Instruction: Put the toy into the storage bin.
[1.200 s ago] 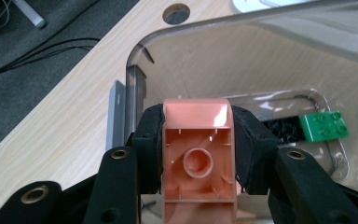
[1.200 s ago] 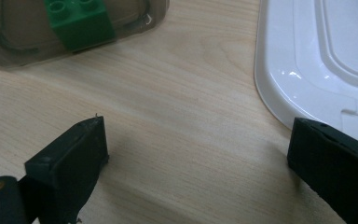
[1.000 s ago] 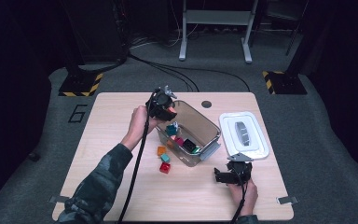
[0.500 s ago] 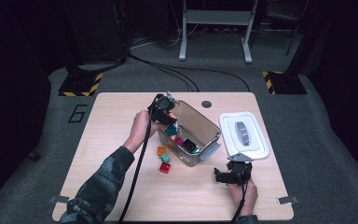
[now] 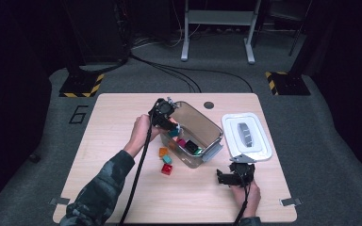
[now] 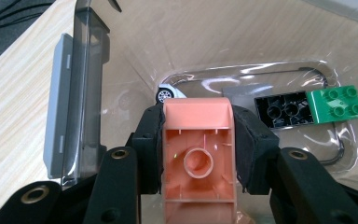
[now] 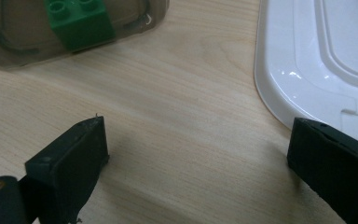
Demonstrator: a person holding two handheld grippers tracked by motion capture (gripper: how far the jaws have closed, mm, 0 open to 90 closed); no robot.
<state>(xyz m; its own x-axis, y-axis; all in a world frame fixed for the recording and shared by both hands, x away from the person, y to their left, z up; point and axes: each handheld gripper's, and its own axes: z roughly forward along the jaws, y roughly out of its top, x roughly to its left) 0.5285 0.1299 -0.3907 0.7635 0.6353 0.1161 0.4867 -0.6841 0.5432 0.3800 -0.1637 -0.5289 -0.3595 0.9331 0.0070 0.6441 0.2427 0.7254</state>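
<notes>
Pink and hollow, the brick (image 6: 199, 154) sits squeezed between the black pads of the left gripper (image 6: 199, 140), open side facing up, right over the bin (image 6: 81, 93). A second ago this gripper was higher, above the bin's far corner; now it has dipped lower, over the near wall (image 5: 162, 115). The left hand (image 5: 141, 134) reaches in from the side with its sleeve stretched across the table (image 5: 108, 188). The bin is clear, shiny plastic with a grey clip on its side. Inside lie a black brick (image 6: 284, 109), a green brick (image 6: 338, 102) with round bumps, and a small white car (image 6: 168, 93). Three small blocks (image 5: 165, 160) wait on the wood just beside the bin. The right gripper (image 7: 196, 149) has stayed put, low over the wood, with its jaws wide and nothing between them. A smooth white lid (image 7: 317, 60) lies next to it.
</notes>
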